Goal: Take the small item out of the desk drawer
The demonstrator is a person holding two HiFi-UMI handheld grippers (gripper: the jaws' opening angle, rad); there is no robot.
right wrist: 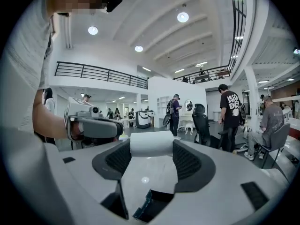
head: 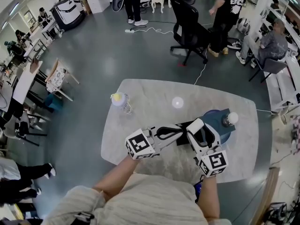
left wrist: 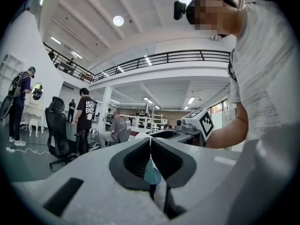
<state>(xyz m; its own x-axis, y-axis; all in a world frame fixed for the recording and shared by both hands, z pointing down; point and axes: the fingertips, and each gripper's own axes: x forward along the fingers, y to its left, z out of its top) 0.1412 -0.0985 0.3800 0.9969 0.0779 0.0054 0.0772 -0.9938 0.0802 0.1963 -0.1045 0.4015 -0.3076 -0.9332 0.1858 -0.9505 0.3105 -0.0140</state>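
My right gripper (right wrist: 151,149) is shut on a small white cylinder (right wrist: 151,142) that sits crosswise between its black pads. In the head view the right gripper (head: 200,127) hangs over the table's right part, just in front of a dark blue rounded case (head: 219,119) with a white ball (head: 230,118) on it. My left gripper (head: 181,129) points right, its tip close beside the right one, jaws pressed together with nothing held. In the left gripper view the left gripper (left wrist: 150,146) shows the shut jaws and a teal patch behind them. No drawer can be made out.
The marble table (head: 140,125) carries a small bottle with a yellow cap (head: 120,101) at its back left. A black office chair (head: 187,22) and several people stand on the grey floor beyond. Chairs (head: 58,78) stand off the table's left side.
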